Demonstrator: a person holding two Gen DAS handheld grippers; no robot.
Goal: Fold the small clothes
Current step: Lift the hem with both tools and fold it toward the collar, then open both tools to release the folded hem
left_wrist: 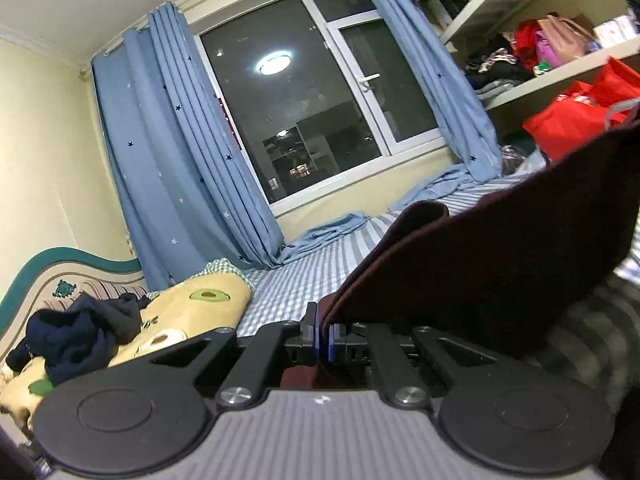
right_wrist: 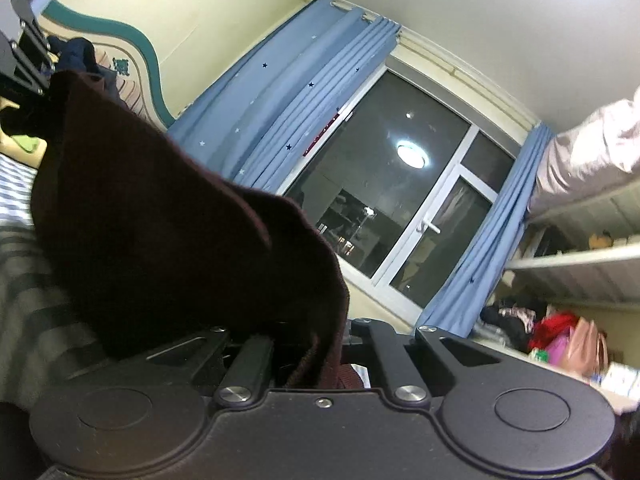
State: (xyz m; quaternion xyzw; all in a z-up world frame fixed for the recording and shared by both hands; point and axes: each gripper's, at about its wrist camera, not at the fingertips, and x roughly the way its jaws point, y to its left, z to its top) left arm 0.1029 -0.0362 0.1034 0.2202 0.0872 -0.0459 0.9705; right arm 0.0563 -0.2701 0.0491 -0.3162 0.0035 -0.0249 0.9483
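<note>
A dark maroon garment (left_wrist: 492, 256) hangs stretched between my two grippers above the striped bed (left_wrist: 304, 264). In the left wrist view my left gripper (left_wrist: 323, 336) is shut on its edge, the cloth pinched between the blue pads and rising to the right. In the right wrist view the same maroon garment (right_wrist: 160, 240) drapes over my right gripper (right_wrist: 320, 356) and covers its fingers; cloth runs down between the jaws, which are shut on it. The other gripper's black frame (right_wrist: 28, 52) shows at the upper left, holding the far end.
A yellow avocado-print pillow (left_wrist: 200, 304) with a crumpled navy garment (left_wrist: 76, 332) lies by the headboard (left_wrist: 60, 276). Blue curtains (left_wrist: 168, 168) frame a dark window (left_wrist: 312, 112). Open shelves (left_wrist: 560, 64) with red bags and clothes stand on the right.
</note>
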